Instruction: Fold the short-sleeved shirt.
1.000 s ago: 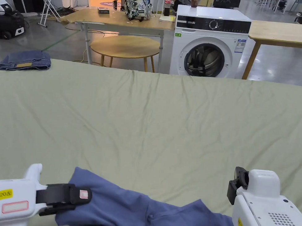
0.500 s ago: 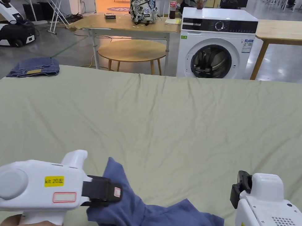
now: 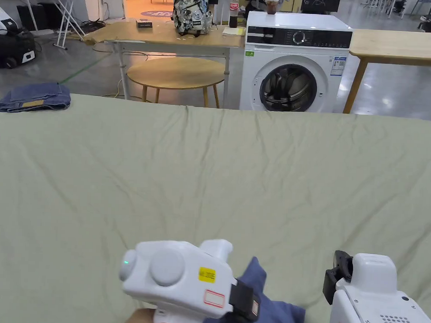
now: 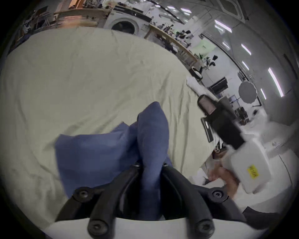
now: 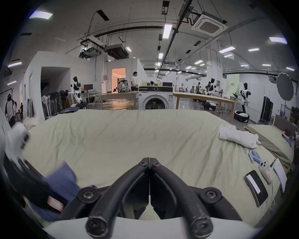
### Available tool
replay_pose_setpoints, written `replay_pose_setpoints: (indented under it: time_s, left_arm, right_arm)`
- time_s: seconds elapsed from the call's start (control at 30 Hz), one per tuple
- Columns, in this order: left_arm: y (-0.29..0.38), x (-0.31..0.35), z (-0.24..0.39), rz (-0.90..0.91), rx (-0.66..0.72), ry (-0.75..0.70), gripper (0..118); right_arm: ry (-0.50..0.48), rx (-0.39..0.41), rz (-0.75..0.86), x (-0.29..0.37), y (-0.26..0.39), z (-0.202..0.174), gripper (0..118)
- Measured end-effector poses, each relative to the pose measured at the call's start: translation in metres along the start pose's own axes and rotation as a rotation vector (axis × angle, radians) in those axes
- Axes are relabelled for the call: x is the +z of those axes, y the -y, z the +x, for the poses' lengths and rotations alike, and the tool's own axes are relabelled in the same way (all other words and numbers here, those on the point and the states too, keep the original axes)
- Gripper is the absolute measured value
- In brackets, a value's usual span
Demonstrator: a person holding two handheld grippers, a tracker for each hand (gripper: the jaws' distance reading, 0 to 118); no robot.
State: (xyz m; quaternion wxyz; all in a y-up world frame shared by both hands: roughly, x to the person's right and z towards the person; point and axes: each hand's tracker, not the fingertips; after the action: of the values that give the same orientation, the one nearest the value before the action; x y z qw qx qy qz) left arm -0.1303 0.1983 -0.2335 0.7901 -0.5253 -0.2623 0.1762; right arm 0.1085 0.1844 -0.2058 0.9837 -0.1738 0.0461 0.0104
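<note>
The shirt is a blue bunch down at 6 o'clock in the head view, lying on the pale green bed sheet right at the near edge. In the left gripper view the shirt shows a flat, soft-cornered panel spread on the sheet at 9 o'clock, and one thick rolled fold rising straight up through the middle.

The left claw is clamped on that fold, both jaws pressing the cloth between them. In the head view the left claw sits at 6 o'clock with a hand under its white body. The right claw has its jaws pressed tip to tip with nothing between them, raised off the sheet; in the head view its white body rides at 5 o'clock.

Against the frame half a second back, the left claw has swung in from 7 o'clock toward the centre, and the shirt is gathered into a smaller lump, less of it showing. The right claw stays where it was.

Room to move: the sheet runs wide and bare toward 12 o'clock, only wrinkled. Folded jeans sit at the far corner at 10 o'clock. In the right gripper view a white cloth and small items lie along the 3 o'clock edge. A washing machine stands past the far edge.
</note>
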Motion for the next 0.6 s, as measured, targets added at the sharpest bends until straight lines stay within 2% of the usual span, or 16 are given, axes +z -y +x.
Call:
replay_pose_setpoints:
  time_s: [0.17, 0.23, 0.3, 0.4, 0.43, 0.6]
  left_arm:
    - [0.004, -0.070, 0.000, -0.085, 0.009, -0.080, 7]
    - [0.009, -0.074, 0.002, -0.085, 0.033, -0.084, 10]
    - [0.012, -0.073, 0.001, -0.046, 0.069, -0.031, 25]
    - [0.013, -0.056, 0.003, -0.022, 0.100, 0.040, 58]
    - [0.013, -0.050, 0.005, -0.021, 0.089, 0.041, 66]
    - [0.001, -0.023, 0.001, 0.064, 0.041, 0.074, 65]
  right_arm:
    - [0.015, -0.005, -0.004, 0.003, 0.000, 0.005, 0]
    - [0.020, -0.006, -0.004, 0.004, 0.000, 0.007, 0]
    - [0.025, -0.007, -0.005, 0.005, 0.000, 0.008, 0]
    - [0.031, -0.015, -0.001, 0.006, -0.001, 0.012, 0]
    - [0.033, -0.017, 0.001, 0.007, -0.001, 0.012, 0]
    - [0.037, -0.023, 0.008, 0.010, -0.002, 0.016, 0]
